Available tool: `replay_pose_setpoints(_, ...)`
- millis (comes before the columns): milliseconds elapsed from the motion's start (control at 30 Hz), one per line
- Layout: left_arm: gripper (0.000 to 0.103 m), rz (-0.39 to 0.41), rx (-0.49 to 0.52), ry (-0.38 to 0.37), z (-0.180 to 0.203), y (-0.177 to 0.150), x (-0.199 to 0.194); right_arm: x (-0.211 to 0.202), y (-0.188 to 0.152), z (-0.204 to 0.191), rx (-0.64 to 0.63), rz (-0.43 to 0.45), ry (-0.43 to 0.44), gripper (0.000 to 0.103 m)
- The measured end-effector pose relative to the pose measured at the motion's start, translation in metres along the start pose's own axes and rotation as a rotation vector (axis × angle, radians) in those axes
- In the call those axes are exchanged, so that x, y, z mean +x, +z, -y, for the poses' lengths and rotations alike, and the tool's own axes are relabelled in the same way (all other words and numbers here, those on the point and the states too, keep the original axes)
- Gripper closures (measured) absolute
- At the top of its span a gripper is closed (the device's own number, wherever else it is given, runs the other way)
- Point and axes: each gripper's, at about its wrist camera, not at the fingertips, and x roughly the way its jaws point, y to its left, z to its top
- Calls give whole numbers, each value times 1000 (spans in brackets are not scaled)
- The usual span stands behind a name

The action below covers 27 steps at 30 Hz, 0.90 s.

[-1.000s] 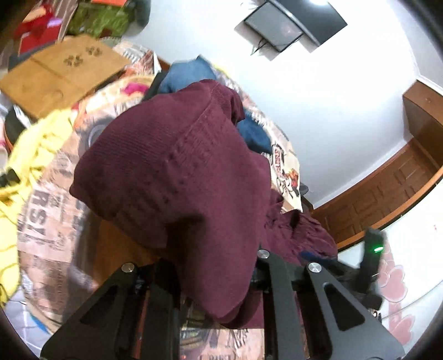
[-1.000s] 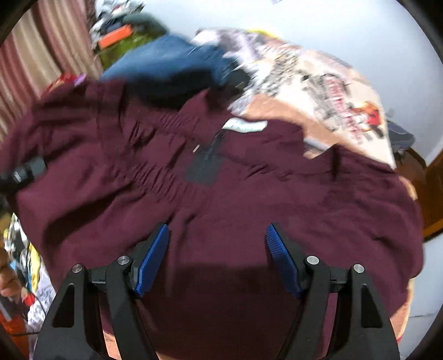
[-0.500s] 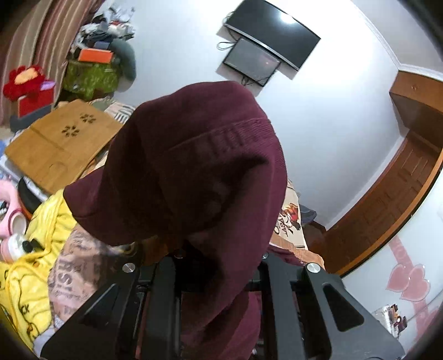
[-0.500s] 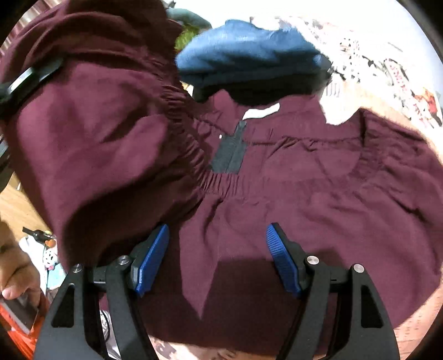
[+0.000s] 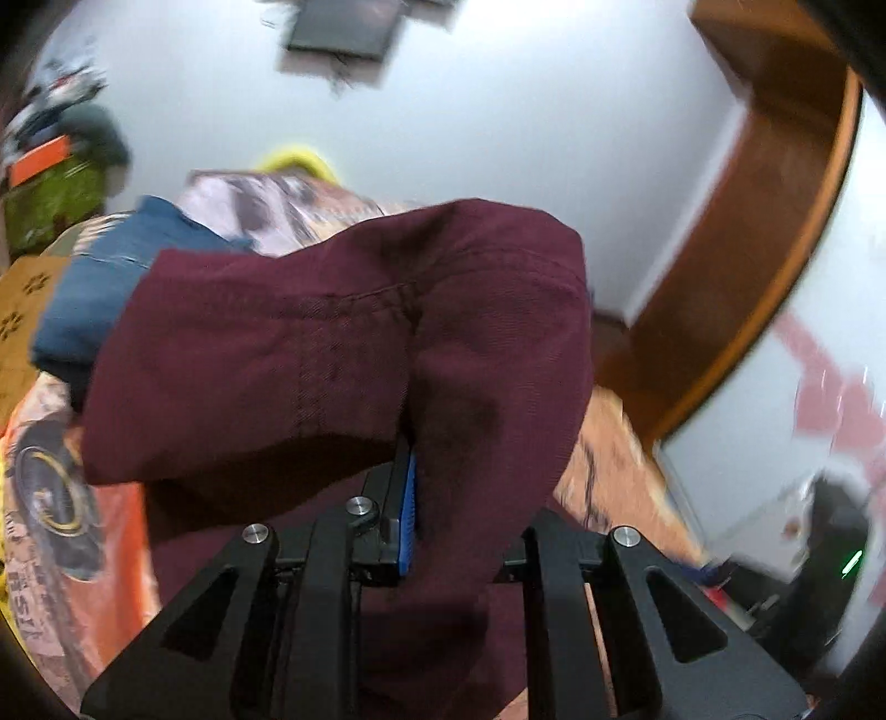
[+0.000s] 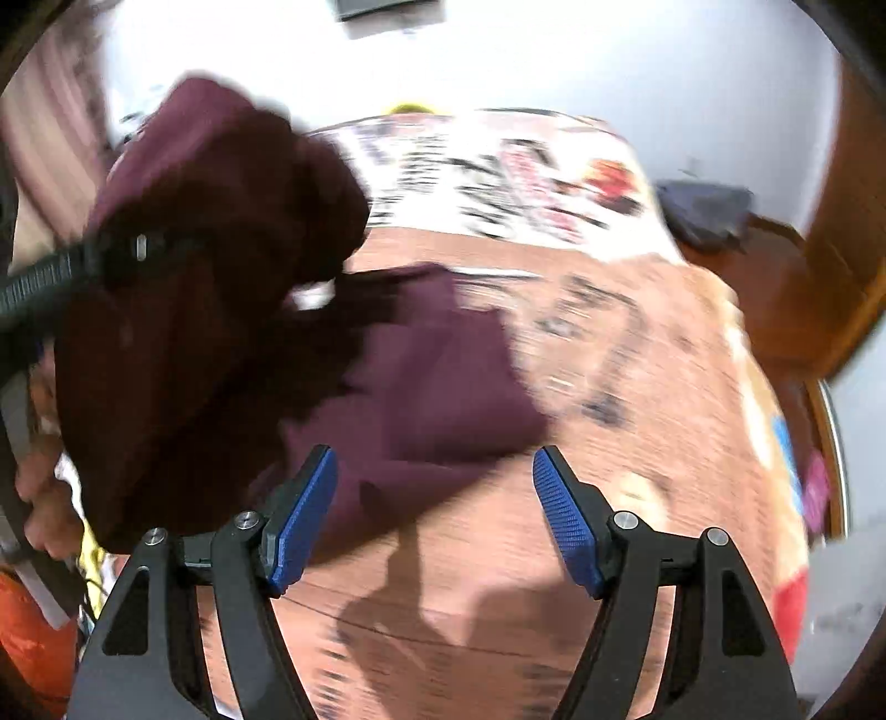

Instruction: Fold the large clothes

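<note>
White wall filled the top of the left wrist view, with a dark screen mounted high and a wooden door frame curving down the right. Below lay a bed under a printed bedspread, a blue garment bunched at its left. The left gripper pointed forward and slightly upward, its jaws clamped on a fold of the maroon garment, which draped over both fingers and hid one pad; only a blue pad showed. Half a second before, this view had looked higher up the wall; the bed now took more of it, and the fold hung lower.

From the right wrist view, the same bedspread spread orange and white toward the wall, badly blurred. The right gripper hovered over the bed, jaws wide apart and holding nothing, its blue pads clear of the cloth. The maroon garment lay partly flat on the bed just ahead, its left part lifted in a bunch around the left gripper. Earlier the cloth had covered nearly the whole view; now much bedspread lay bare on the right.
</note>
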Motion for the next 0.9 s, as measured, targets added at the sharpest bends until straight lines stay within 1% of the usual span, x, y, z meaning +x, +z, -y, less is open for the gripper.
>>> replay_pose_setpoints(67,88,-88,78,35,17,-15,27,-2,-3,21,52,-3,-21,33)
replay_pose_setpoints(133,86,-164,126,55,24,-28,46,-4,-8,38,95,-7,-33,33)
replay_pose_setpoints(200,83,-204,157,54,27,-39,52,-5,-8,47,113,-7,-40,33)
replay_pose_setpoints(267,73,-209,185,59,27,-40,48,-9,-9,50,117,-2,-44,33)
replay_pose_setpoints(300,65,-210,190,48,29,-41,44,-13,-11,51,115,4,-40,33)
replay_pose_setpoints(333,52,-214,192,25,30,-41,38,-15,-11,50,113,7,-35,33)
replay_pose_setpoints(367,42,-222,196,-8,33,-43,33,-17,-9,48,107,12,-29,33)
replay_pose_setpoints(400,29,-232,206,-40,34,-44,27,-19,-9,48,99,16,-25,33)
replay_pose_setpoints(433,27,-228,218,-49,37,-48,20,-23,-11,47,91,20,-23,33)
replay_pose_setpoints(500,27,-201,270,-29,42,-53,3,-24,-7,42,67,35,-16,33)
replay_pose_setpoints(567,27,-182,286,-15,40,-56,-12,-28,0,34,33,60,1,33)
replay_pose_setpoints(667,25,-144,257,-12,27,-55,-35,-39,9,18,-22,98,38,33)
replay_pose_setpoints(767,22,-95,204,18,6,-48,-59,-43,22,2,-70,135,80,33)
replay_pose_setpoints(900,17,-38,132,94,-30,-36,-79,-35,42,-23,-108,150,157,33)
